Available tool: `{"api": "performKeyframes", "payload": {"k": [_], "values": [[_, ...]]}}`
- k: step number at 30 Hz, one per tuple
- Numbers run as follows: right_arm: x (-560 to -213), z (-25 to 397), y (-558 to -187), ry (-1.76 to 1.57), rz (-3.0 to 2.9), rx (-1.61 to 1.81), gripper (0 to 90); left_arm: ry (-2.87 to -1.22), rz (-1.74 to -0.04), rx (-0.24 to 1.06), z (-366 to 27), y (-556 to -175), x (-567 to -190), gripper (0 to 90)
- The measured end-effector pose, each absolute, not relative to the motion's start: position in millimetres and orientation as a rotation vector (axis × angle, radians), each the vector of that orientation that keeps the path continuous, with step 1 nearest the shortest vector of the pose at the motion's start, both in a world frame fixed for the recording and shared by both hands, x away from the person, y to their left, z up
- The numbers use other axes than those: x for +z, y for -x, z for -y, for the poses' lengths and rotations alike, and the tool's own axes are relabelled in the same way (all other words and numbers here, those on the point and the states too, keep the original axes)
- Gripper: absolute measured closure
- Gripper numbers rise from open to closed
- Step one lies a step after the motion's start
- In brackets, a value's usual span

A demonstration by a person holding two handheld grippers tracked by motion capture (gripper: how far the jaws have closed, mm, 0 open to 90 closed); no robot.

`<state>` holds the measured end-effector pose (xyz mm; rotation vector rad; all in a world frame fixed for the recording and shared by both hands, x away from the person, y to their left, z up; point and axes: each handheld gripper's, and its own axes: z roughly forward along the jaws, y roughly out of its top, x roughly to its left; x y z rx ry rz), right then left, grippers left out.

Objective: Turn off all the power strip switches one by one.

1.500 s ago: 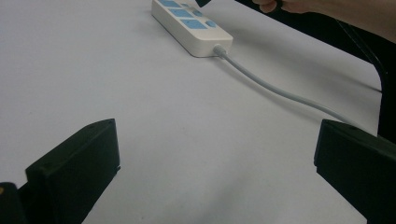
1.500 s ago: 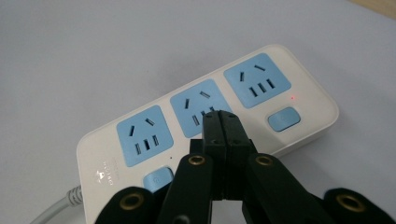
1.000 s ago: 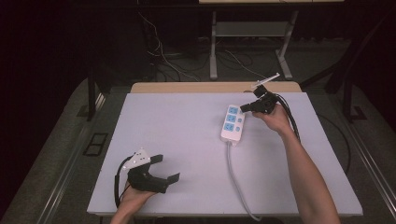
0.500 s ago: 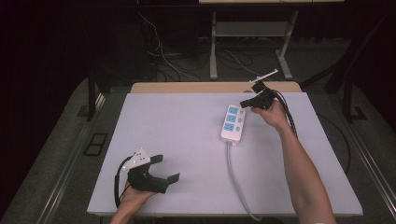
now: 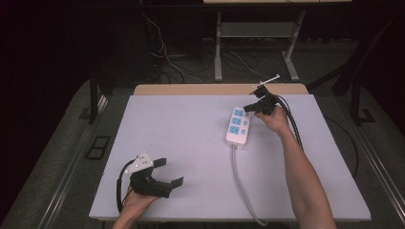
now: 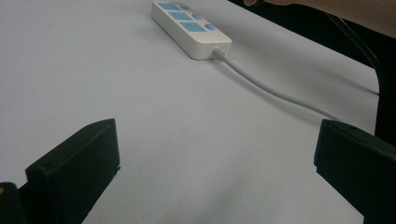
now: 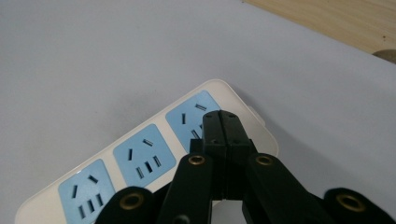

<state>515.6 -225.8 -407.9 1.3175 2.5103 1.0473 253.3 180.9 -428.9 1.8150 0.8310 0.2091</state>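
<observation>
Right gripper point(image 7: 223, 122), jaws pressed together and empty, hovered over the power strip point(image 7: 154, 158), probably to press its end. Left gripper point(image 5: 165, 174) rested spread apart, well away.

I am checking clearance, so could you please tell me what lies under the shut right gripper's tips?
The white power strip with blue sockets, at its end socket. The black right gripper covers part of that socket; contact cannot be told.

My left gripper point(image 6: 215, 177) hangs wide-jawed over the white table point(image 6: 93, 70); ahead lies a power strip point(image 6: 190, 27), grey cord point(image 6: 275, 91) trailing.
</observation>
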Motion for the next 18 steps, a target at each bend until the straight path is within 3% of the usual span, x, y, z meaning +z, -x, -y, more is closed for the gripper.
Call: {"api": "performKeyframes", "payload": {"k": [18], "values": [[-421.6, 231.1, -511.3, -1.363, -2.458, 1.065, 90.0, -1.814, -0.832, 0.211, -181.2, -252.2, -428.5, 0.0]]}}
